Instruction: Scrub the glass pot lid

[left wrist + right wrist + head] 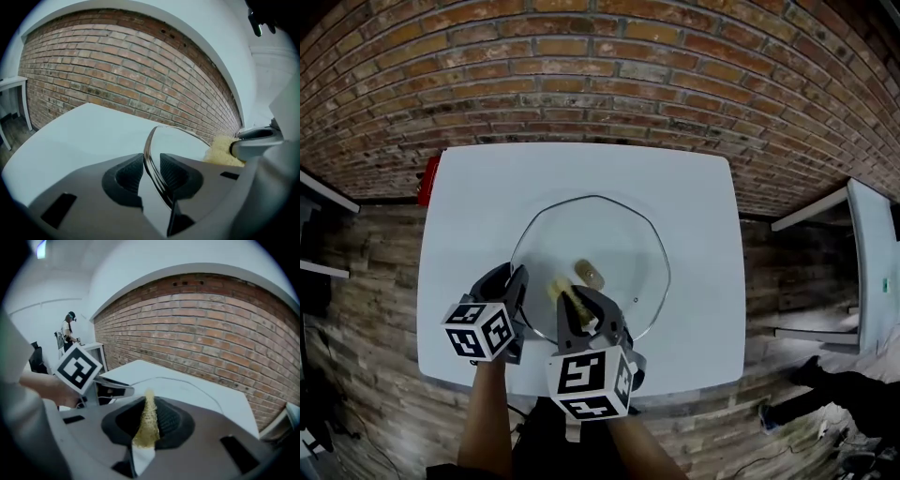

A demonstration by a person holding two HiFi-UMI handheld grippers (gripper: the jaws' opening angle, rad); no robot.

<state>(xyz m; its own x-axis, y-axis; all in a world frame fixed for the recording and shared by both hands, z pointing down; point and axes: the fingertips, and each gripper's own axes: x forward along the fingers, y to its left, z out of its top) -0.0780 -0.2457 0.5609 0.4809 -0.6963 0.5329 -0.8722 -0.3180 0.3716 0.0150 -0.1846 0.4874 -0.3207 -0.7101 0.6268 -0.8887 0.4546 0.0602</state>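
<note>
My left gripper (151,174) has its jaws clamped on the rim of the glass pot lid (182,140). The thin dark edge runs straight between the 2 ribbed pads (129,174), and both press on it. My right gripper (149,417) has its jaws closed on a yellow sponge (148,425), squeezed to a narrow upright strip between the pads with a pale edge hanging at the near end.

From the head view, the left gripper (510,281) bites the lid's near-left edge. The right gripper (581,302) reaches over the near rim with the sponge (562,289) down on the glass, just beside the knob (590,274) at the lid's middle. The left gripper view shows the same sponge (223,151) against the glass at the far right. Each gripper's marker cube sits close to me, and the 2 grippers are near each other.

The lid (614,234) lies in the middle of the white surface (469,206), nearer my edge than the far one. I cannot quite tell whether the gripped edge is lifted off the surface or lying flat.

A small red thing (428,178) sits at the surface's far-left edge. Beyond it runs a brick wall (581,66), and another white table (870,253) stands off to the right. In the right gripper view 1 person (69,333) stands far off to the left.
</note>
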